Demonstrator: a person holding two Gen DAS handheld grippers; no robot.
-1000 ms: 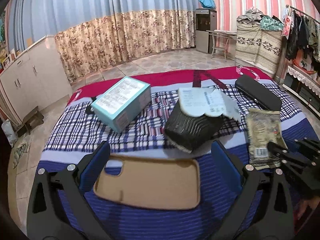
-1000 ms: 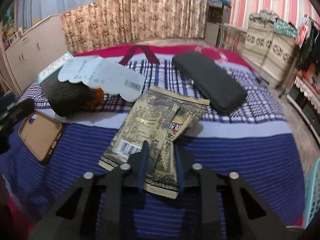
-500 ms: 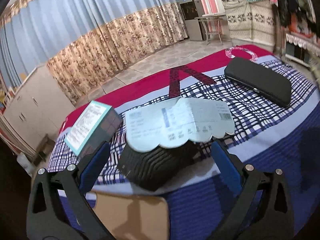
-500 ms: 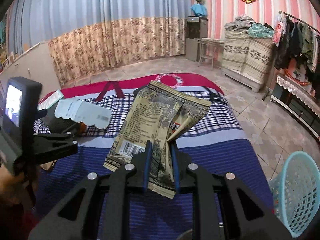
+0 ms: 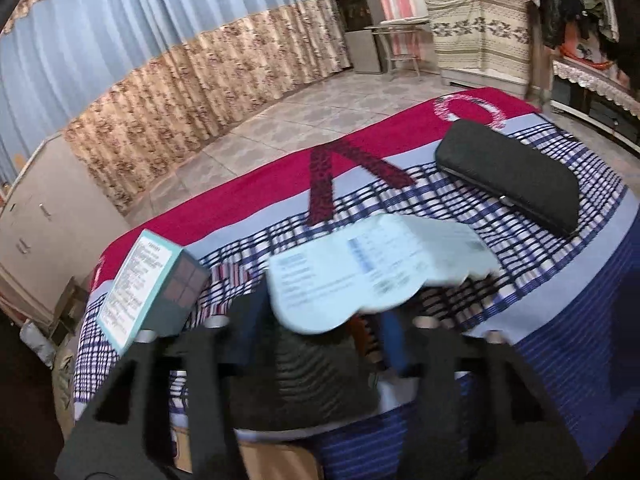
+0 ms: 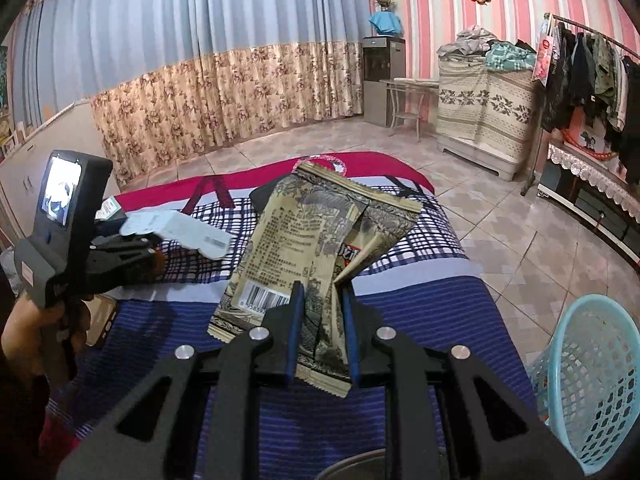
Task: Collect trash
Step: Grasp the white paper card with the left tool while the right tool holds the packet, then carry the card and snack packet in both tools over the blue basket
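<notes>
My right gripper (image 6: 320,300) is shut on a tan snack wrapper (image 6: 312,236) and holds it up above the bed. A light blue basket (image 6: 588,380) stands on the floor at the lower right. My left gripper (image 5: 320,320) has its jaws closed in around a black ribbed container (image 5: 316,376) with a pale blue peeled-back lid (image 5: 372,268). The frame is blurred, so contact is unclear. It also shows in the right wrist view (image 6: 132,256) at the left.
On the checked bedspread (image 5: 540,300) lie a teal box (image 5: 148,284), a long black case (image 5: 508,176) and a tan phone case (image 5: 272,460). A cabinet (image 5: 44,216) stands left, and a clothes rack (image 6: 592,72) right. Tiled floor lies beyond.
My right gripper has lifted the wrapper off the bed and swung right toward the basket. My left gripper has moved forward onto the black container and its jaws have narrowed.
</notes>
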